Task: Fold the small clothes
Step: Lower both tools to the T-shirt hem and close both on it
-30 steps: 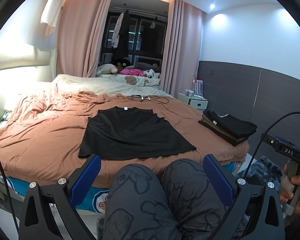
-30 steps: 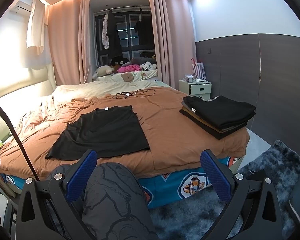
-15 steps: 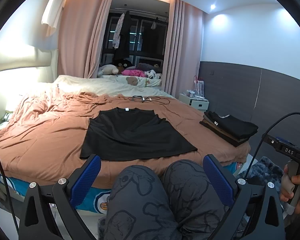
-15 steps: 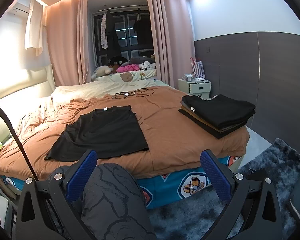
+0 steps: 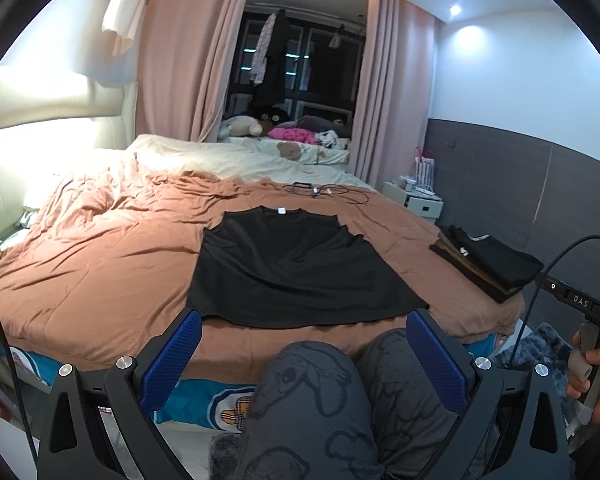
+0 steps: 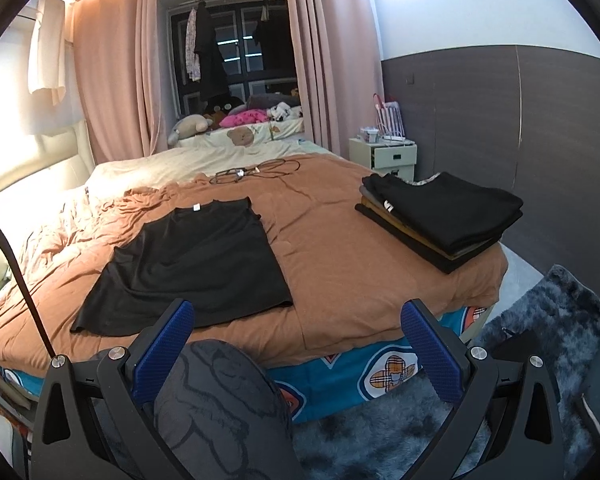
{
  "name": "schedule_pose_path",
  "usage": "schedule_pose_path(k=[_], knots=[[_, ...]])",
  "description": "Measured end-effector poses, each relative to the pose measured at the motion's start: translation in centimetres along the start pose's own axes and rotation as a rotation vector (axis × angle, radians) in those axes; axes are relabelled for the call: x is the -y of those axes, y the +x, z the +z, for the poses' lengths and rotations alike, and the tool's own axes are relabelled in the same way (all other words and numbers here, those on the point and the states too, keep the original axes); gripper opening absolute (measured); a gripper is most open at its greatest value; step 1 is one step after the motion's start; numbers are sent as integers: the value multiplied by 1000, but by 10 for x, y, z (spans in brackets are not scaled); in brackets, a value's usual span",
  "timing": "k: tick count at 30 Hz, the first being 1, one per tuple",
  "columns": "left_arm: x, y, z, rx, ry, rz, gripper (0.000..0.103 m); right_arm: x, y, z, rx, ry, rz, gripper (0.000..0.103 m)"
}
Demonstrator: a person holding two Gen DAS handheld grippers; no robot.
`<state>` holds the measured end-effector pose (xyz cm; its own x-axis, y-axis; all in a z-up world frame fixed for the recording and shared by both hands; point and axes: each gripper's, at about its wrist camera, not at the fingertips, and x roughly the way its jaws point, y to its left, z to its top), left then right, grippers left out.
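Lying flat on the brown bedspread (image 5: 100, 272), the black garment (image 5: 296, 272) is spread with its neckline and white label toward the far side of the bed and its hem toward the near edge; both side portions appear turned inward, giving it a narrowed outline. The left gripper (image 5: 303, 354) is held off the bed, above the person's knees (image 5: 340, 392), with its two blue-padded fingers (image 5: 172, 360) spread wide apart and nothing between them. The right gripper (image 6: 296, 344) is likewise held short of the near bed edge, fingers wide apart and empty, one knee visible below it. Neither gripper touches the garment. A stack of folded clothes (image 6: 444, 220), black on top with brown layers beneath, sits on the near right corner of the bed, well apart from the spread garment. A coiled cable (image 6: 256, 170) lies on the bedspread beyond the neckline. A grey shaggy rug (image 6: 540, 340) covers the floor beside the bed.
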<state>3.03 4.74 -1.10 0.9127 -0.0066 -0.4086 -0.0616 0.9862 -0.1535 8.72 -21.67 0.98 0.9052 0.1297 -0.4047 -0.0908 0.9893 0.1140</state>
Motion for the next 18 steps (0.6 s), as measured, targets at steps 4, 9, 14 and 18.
schedule_pose_path(k=[4,9,14,18], knots=[[-11,20,3,-30,-14,8,103,-3,24,7,-36,6,-2,103],[-24,51,2,-83,-30,19,102,-2,51,14,-80,9,3,103],[-37,81,4,-128,-59,19,102,5,75,25,-114,15,25,103],[-44,104,7,-167,-66,37,101,11,95,31,-145,15,30,103]])
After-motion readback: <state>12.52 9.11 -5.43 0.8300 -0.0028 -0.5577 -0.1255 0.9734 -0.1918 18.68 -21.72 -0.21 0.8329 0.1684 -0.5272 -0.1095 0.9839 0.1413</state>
